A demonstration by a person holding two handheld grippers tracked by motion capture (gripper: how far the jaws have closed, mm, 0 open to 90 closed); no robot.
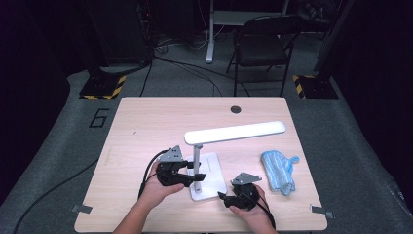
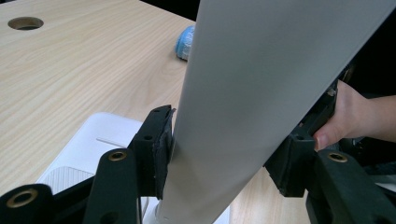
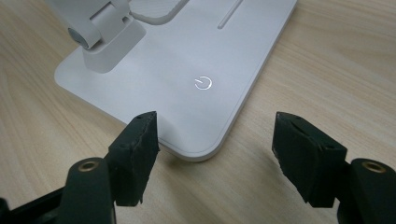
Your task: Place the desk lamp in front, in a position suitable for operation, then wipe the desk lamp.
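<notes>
Here, the white plastic desk lamp (image 1: 209, 161) stands near the middle of the pale wood-grain desk (image 1: 146, 122), toward its near edge: a flat, round-cornered rectangular base, a slim upright stem and a long, smooth bar head reaching right. The base is matte (a thin power symbol (image 3: 203, 83) is marked on it), and a hinge block joins the stem to it. The left gripper (image 1: 187, 170) has its black fingers pinching the stem from both sides. The right gripper (image 1: 225, 197) has its fingers spread with nothing between them, just short of the base's near corner. A crumpled blue cloth (image 1: 278, 170) lies to the right.
</notes>
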